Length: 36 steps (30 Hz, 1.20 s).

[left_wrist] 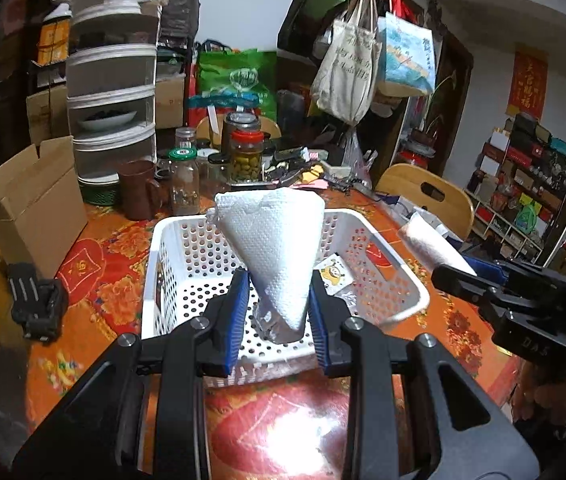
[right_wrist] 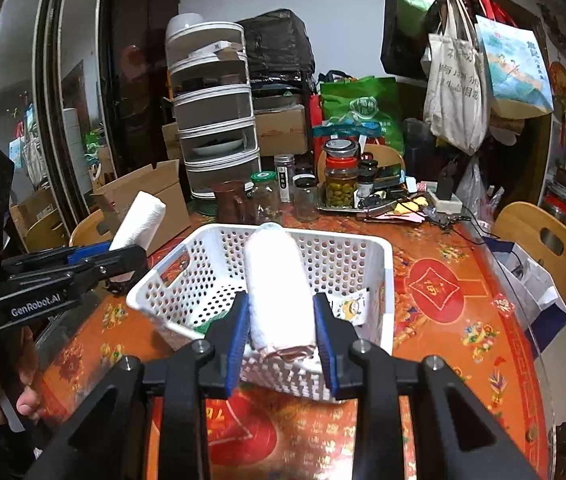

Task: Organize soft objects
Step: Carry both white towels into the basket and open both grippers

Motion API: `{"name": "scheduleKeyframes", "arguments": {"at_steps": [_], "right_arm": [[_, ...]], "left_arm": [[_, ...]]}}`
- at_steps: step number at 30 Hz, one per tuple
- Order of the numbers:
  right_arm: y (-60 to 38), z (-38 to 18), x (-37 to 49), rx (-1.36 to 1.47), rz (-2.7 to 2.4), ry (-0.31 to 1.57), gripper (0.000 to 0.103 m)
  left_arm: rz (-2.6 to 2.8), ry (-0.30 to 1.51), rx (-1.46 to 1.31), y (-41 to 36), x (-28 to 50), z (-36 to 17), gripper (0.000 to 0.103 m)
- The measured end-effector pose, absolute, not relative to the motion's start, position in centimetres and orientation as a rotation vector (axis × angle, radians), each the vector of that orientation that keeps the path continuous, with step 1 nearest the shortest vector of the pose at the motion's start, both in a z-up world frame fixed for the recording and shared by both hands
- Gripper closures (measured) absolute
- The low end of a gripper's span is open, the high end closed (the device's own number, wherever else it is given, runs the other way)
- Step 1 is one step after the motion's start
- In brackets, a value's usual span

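Placement is the step in hand, judging from how both rolls hang over the white perforated basket (left_wrist: 187, 248) on the orange patterned surface (left_wrist: 95, 280). The left tongs (left_wrist: 279, 304) are clenched on a white paper-towel bundle (left_wrist: 275, 248), which fans wide at its far end and is pinched at its narrow near end, where a patch of something grey and shiny shows; what that is cannot be told. The right tongs (right_wrist: 281, 328) grasp a rolled white towel (right_wrist: 279, 280) near its closer end, the roll pointing away over the basket's inside.

Both bundles look to be held clear of the basket floor, though how high is hard to judge through the fisheye. A small yellow cartoon packet (left_wrist: 333, 274) already lies in the basket, toward its right side in the left view.

To do this well, each roll should probably be lowered until it rests on the basket floor before the tongs let go, since soft rolls dropped from above may unroll or tip over the rim. Laying them side by side, lengthwise, would keep them tidy and leave the packet uncovered. The two tools are near each other, so setting down one roll at a time would likely avoid a knock. The paper bundle's loose wide end is the likelier one to catch on the rim, so it wants care.
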State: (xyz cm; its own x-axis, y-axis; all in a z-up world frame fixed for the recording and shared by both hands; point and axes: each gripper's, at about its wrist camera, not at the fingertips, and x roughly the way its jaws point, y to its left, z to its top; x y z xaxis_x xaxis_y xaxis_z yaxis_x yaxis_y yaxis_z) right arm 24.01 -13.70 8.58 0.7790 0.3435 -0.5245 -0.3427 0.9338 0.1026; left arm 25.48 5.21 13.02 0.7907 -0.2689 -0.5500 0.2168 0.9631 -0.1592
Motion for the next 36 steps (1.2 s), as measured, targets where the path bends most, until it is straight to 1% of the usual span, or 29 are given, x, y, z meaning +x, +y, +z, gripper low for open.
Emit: {"name": "scheduleKeyframes", "arguments": {"at_steps": [8, 17, 24, 28, 36], "right_arm": [[-12.9, 7.9, 30.7, -0.029, 0.317, 0.672, 0.073], [-11.8, 4.1, 36.5, -0.043, 0.277, 0.818, 0.073], [-11.2, 1.0, 39.0, -0.051, 0.264, 0.927, 0.072], [-10.5, -0.3, 39.7, -0.084, 0.269, 0.972, 0.072], [-10.1, -1.2, 40.1, -0.073, 0.282, 1.000, 0.072]], "left_arm": [[-0.210, 0.735, -0.078, 4.7, 33.7, 11.4, 0.076], [-0.154, 0.871, -0.033, 3.7, 39.8, 7.8, 0.076], [-0.120, 0.983, 0.000, 3.1, 42.3, 4.1, 0.076], [-0.119, 1.003, 0.010, 2.7, 42.8, 3.1, 0.076], [-0.112, 1.032, -0.005, 2.9, 43.4, 2.0, 0.076]]}}
